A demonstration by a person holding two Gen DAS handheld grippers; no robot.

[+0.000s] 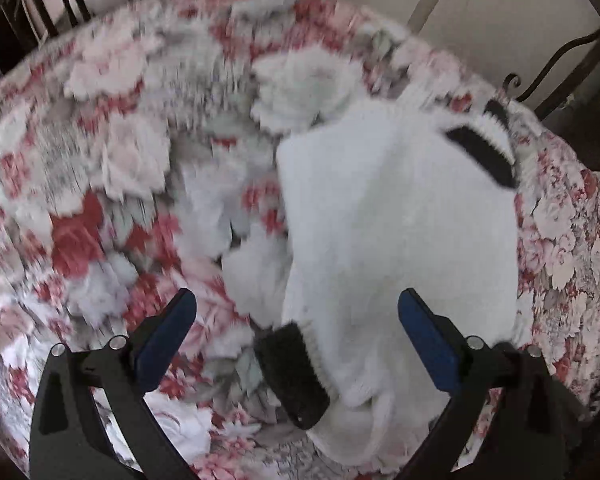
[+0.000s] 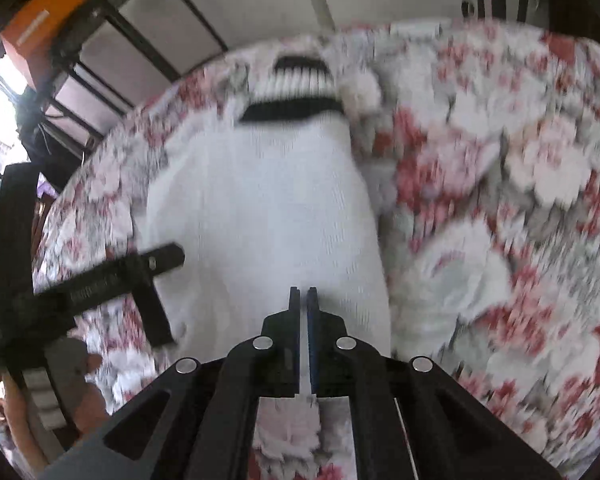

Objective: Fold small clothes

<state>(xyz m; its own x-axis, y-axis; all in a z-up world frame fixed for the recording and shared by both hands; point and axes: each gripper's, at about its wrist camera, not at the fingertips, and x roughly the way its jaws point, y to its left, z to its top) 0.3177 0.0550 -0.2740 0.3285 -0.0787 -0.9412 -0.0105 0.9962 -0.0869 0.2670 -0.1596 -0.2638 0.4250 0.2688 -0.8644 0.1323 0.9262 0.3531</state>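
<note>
Left tool (image 1: 297, 316) spread wide, held low; right tool (image 2: 304, 300) pinched together on white knit

We've got a table under a red and white flowered cloth (image 1: 100, 184), and lying flat right on it near one edge is a white knit garment (image 1: 400, 216) with black stripe bands (image 2: 292, 110).

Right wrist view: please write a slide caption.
Right gripper shut on white sock lying on floral cloth.
</note>
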